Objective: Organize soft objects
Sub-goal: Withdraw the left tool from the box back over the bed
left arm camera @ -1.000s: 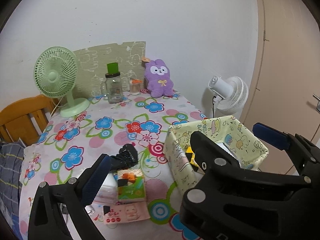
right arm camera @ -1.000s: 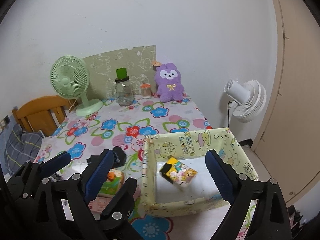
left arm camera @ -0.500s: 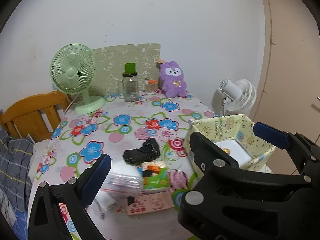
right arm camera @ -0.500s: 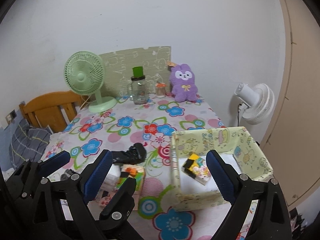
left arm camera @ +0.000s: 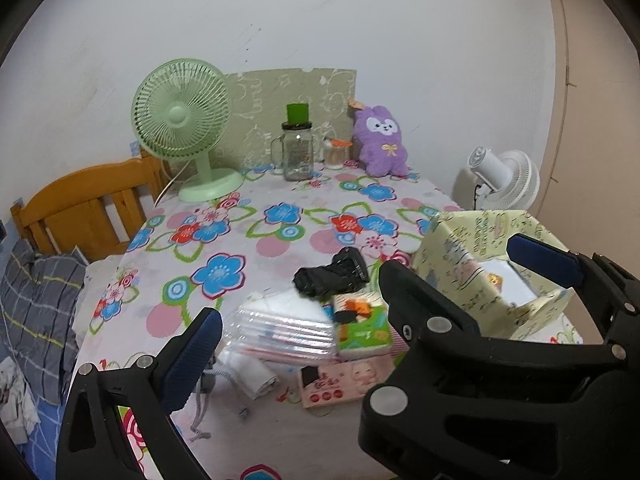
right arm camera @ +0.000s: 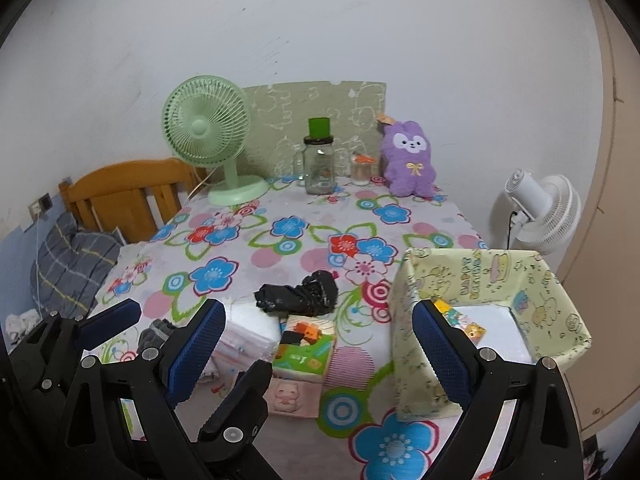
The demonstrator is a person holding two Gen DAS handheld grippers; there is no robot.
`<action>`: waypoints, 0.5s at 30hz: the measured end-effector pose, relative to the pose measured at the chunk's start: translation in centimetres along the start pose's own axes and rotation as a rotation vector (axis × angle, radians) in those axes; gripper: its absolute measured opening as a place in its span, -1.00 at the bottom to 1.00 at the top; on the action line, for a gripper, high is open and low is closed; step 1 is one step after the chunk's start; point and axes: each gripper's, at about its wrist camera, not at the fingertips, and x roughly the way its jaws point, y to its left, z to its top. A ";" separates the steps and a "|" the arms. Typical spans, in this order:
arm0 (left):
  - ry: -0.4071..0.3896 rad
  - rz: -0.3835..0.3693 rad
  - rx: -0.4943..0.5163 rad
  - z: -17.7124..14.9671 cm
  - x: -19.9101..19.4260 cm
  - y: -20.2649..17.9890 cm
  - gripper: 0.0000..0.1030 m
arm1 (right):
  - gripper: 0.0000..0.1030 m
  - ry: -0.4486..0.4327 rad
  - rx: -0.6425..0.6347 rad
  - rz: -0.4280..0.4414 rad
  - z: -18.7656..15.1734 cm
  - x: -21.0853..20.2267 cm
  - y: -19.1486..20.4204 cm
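Both tools have pulled back and up from the counter [right arm camera: 256, 256], showing more of it. Left tool [left arm camera: 360, 300] and right tool [right arm camera: 316, 344] spread wide, empty. Yellow fabric box [right arm camera: 480, 268] partly hidden behind left tool. Black crumpled soft item [right arm camera: 298, 294] lies mid-counter, touching green tissue pack [right arm camera: 306, 350].

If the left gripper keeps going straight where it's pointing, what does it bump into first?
Probably the clear plastic packet lying between the open left gripper's fingers, beside the green tissue pack. The black bundle is just beyond. Depth is hard to judge through the fisheye.
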 end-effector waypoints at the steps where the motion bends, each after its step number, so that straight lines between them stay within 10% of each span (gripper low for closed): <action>1: 0.003 0.004 -0.003 -0.1 0.1 0.2 0.99 | 0.87 0.004 -0.003 0.005 -0.1 0.2 0.2; 15: 0.068 0.060 -0.035 -2.0 2.3 3.3 0.99 | 0.87 0.061 -0.052 0.075 -1.4 3.5 3.0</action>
